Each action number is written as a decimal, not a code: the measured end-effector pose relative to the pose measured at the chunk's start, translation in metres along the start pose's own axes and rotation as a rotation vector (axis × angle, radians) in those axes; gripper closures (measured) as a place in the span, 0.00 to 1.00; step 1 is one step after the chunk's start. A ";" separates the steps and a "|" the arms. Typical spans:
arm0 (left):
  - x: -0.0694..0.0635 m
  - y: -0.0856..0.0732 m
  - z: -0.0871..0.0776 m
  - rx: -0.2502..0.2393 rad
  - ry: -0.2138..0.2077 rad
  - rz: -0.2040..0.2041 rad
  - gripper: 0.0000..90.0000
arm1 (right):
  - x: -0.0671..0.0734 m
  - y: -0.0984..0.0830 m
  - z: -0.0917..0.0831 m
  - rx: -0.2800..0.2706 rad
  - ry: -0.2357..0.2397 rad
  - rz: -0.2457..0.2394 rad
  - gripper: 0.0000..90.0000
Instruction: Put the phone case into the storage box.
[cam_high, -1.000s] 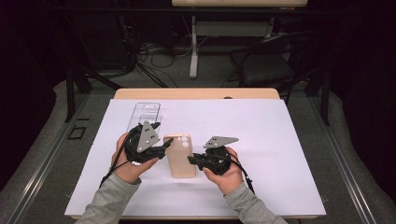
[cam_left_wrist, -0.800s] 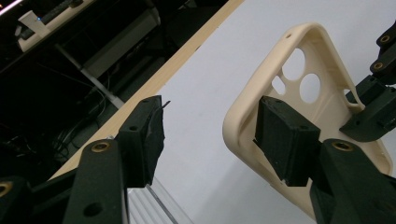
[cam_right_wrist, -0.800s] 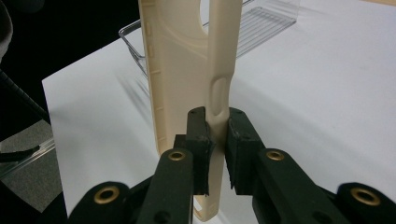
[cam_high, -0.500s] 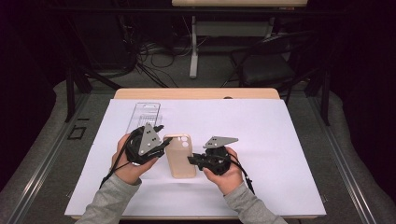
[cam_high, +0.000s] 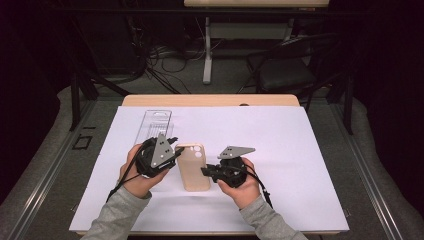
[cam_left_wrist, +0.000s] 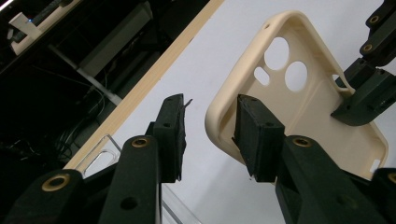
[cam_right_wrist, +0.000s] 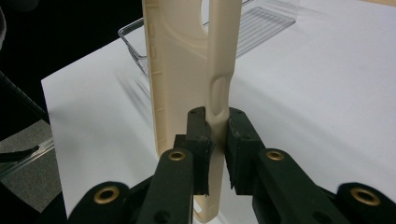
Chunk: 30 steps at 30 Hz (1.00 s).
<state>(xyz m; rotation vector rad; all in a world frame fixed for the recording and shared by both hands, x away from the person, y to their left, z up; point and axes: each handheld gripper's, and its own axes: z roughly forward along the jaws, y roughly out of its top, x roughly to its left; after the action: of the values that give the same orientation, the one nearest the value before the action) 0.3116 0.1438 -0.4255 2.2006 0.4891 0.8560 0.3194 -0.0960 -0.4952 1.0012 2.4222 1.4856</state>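
Phone case (cam_high: 193, 167) sits between our grippers: right gripper (cam_right_wrist: 215, 140) clenched on its side wall, left gripper (cam_left_wrist: 208, 135) closing astride corner rim, pads not yet pressing. Uneven squeeze may twist case loose.

Left gripper (cam_high: 175, 150) – jaws just been closing, gap remains. Right gripper (cam_high: 204, 170) – jaws clamped, held level.

The high view looked down toward twelve o'clock; both gripper views sat close, sharing the phone case (cam_high: 193, 167).
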 end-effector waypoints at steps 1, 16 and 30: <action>0.000 0.000 0.000 0.000 0.000 0.001 0.72 | 0.000 0.000 0.000 -0.001 0.001 0.000 0.90; 0.000 0.000 0.000 0.012 -0.013 -0.004 0.83 | 0.000 0.000 0.000 0.000 0.002 0.004 0.90; 0.001 -0.001 0.000 0.022 -0.023 -0.008 0.87 | 0.000 -0.001 0.001 0.002 0.003 0.003 0.90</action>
<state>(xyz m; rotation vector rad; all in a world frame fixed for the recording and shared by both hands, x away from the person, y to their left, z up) 0.3122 0.1453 -0.4256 2.2245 0.4982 0.8236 0.3194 -0.0952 -0.4962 1.0042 2.4254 1.4877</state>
